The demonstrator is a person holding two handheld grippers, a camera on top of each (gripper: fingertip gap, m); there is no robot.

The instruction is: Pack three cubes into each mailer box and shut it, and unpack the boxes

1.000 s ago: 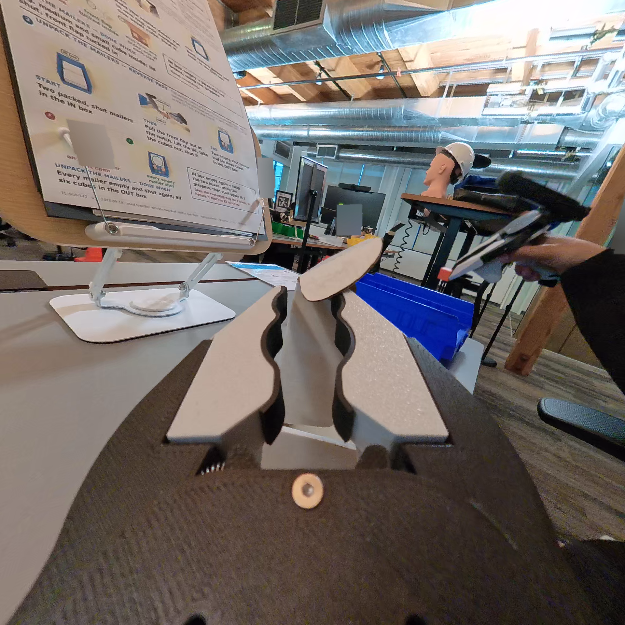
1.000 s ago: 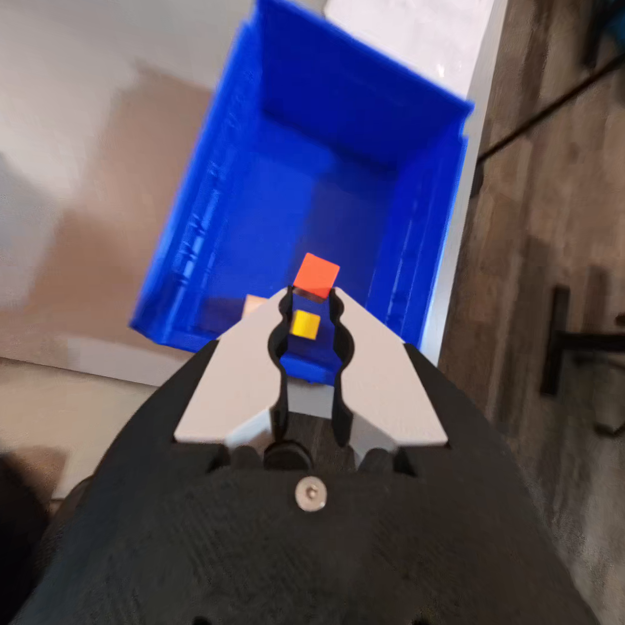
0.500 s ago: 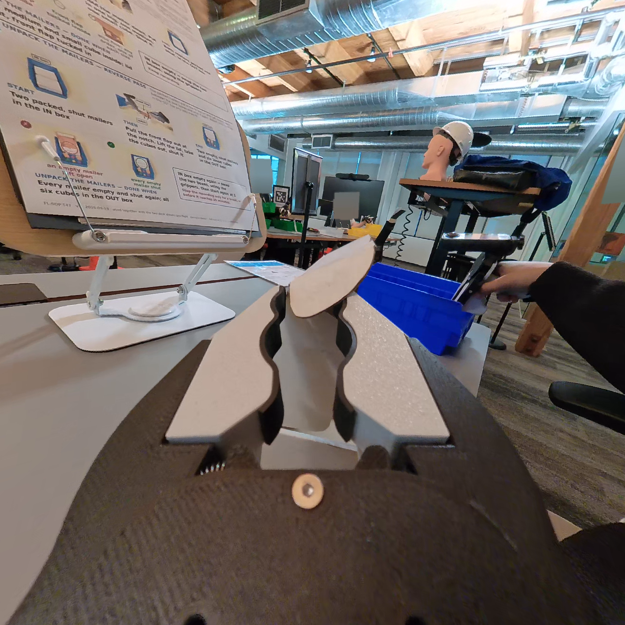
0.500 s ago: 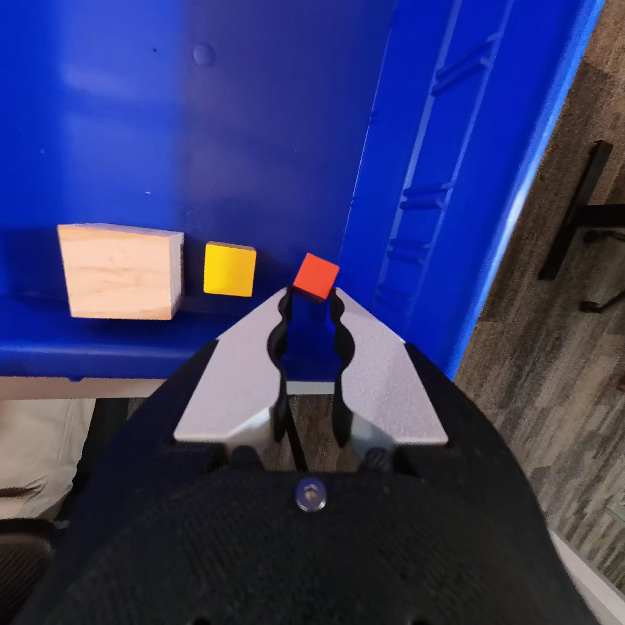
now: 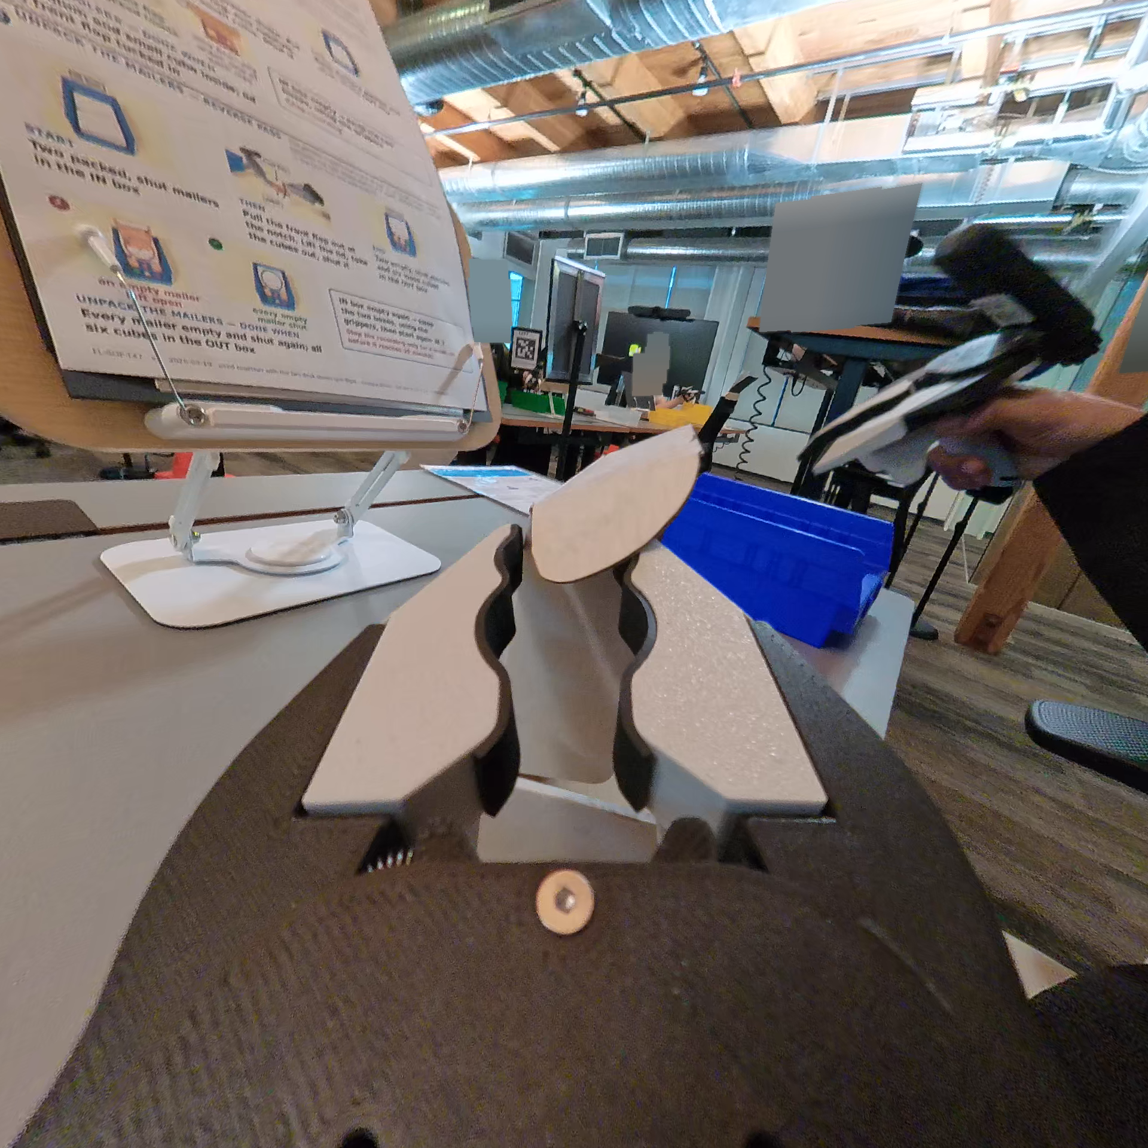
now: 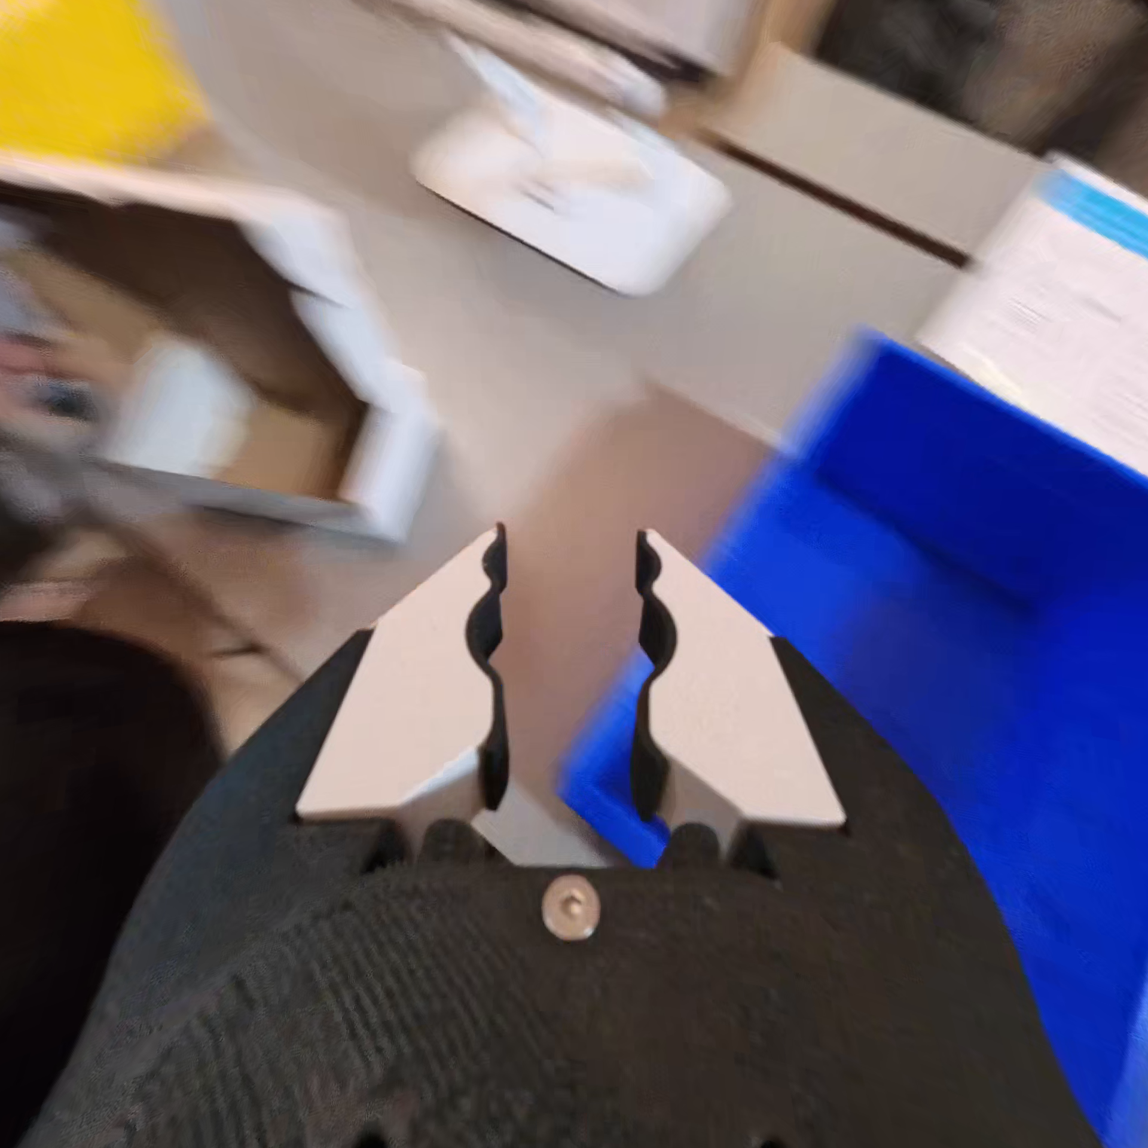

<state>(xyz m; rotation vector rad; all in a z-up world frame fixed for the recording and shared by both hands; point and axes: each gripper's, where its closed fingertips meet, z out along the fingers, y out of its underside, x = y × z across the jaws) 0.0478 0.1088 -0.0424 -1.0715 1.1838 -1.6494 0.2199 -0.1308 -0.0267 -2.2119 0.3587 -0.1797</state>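
— What's the left wrist view giving you?

— The left gripper (image 5: 568, 562) has its grey fingers pinched on the rounded white cardboard flap (image 5: 612, 506) of a mailer box, the flap sticking up past the tips. Far left on the grey table (image 5: 112, 714) stands a white tilted document stand (image 5: 267, 559) carrying a printed instruction sheet (image 5: 205, 186). To the right of the flap sits a blue plastic bin (image 5: 789, 559) at the table's right edge, and above it, off the table, a hand (image 5: 1006, 441) holds the right gripper (image 5: 814, 456) up in the air.

— And the right wrist view?

— Badly smeared. The right gripper (image 6: 568, 534) is spread apart with nothing between its fingers, only bare table behind the gap. The blue bin (image 6: 932, 559) is just to its right. On the left lies the open white mailer box (image 6: 248, 373) with a brown inside; I can't make out any cubes in it. The white base of the stand (image 6: 578, 199) is farther back, with something yellow (image 6: 81, 74) in the far left corner
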